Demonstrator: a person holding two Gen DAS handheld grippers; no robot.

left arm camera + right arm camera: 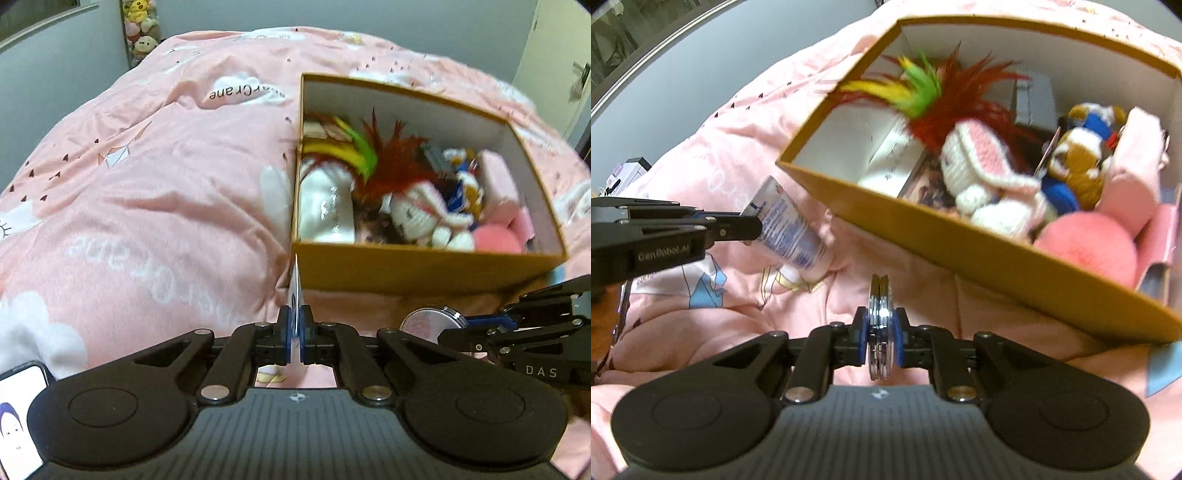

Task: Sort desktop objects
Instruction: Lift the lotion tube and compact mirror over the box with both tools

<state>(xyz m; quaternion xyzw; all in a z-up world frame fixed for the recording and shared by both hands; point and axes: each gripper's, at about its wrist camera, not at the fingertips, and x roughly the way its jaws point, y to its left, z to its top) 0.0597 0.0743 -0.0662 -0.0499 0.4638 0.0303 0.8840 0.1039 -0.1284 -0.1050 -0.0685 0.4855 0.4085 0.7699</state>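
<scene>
While both grippers hang over the pink quilt (147, 192), each one pinches an item near the open cardboard box (424, 271).

The left gripper (295, 334) is clamped tight on the flat crimped end of a white tube (792, 230) with blue print; the tube's cap end points down toward the quilt. The right gripper (881, 328) grips a round silver tin (880, 317) edge-on between its blue pads. The box sits just ahead of both, holding a feather toy (923, 96), a knitted rabbit (982, 173), a pink ball (1087, 247) and other soft things.
</scene>
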